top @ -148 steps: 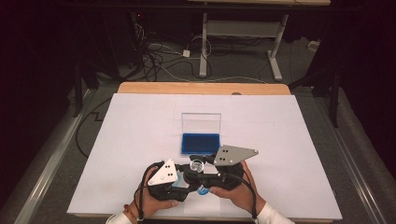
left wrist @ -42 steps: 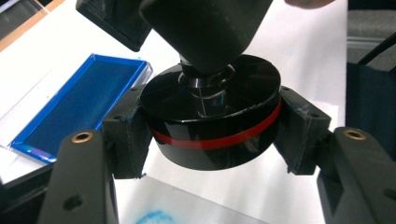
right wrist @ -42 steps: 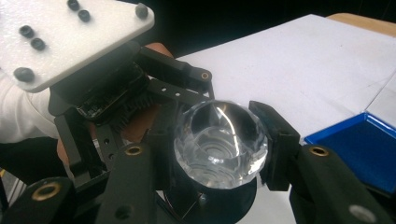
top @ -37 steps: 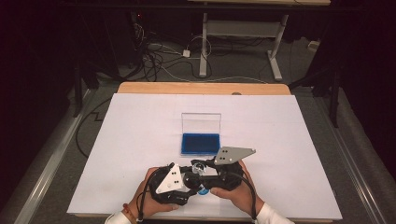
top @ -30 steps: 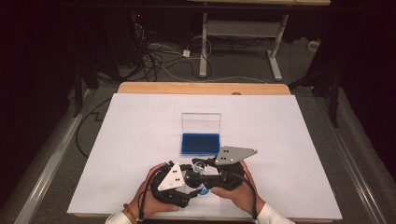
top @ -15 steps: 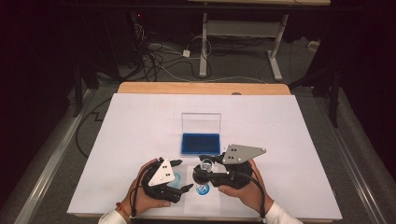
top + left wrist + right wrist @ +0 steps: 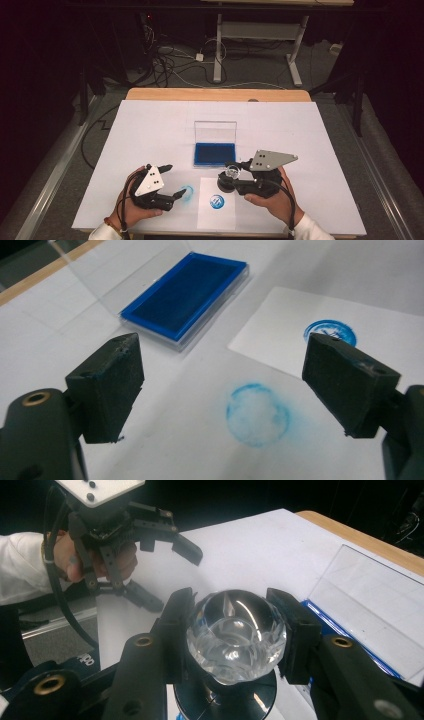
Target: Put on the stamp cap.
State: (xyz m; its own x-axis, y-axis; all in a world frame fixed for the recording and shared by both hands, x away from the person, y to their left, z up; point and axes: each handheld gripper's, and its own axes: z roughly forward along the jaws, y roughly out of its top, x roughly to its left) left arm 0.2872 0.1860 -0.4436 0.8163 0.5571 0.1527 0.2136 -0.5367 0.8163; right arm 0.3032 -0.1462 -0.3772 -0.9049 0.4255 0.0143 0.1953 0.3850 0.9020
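Observation:
My right gripper [image 7: 231, 176] is shut on a stamp [image 7: 235, 635] with a clear faceted knob and a dark round base, held just above the table beside a white paper [image 7: 216, 221]. That paper bears a round blue print [image 7: 216, 201], also in the left gripper view [image 7: 330, 332]. My left gripper [image 7: 172, 182] is open and holds nothing, its jaws either side of a smudged blue ring [image 7: 257, 415] on the table. A blue ink pad [image 7: 215, 154] lies behind, its clear lid [image 7: 215, 132] standing open.
The white table cover [image 7: 310, 145] has bare room to the left, right and back of the ink pad. A wooden table edge [image 7: 215, 94] runs along the far side. Cables and desk legs lie on the dark floor beyond.
The two grippers, close together over the paper a second ago, have drawn apart. The left went left and stands open; the right went right with the stamp. The blue print is uncovered.

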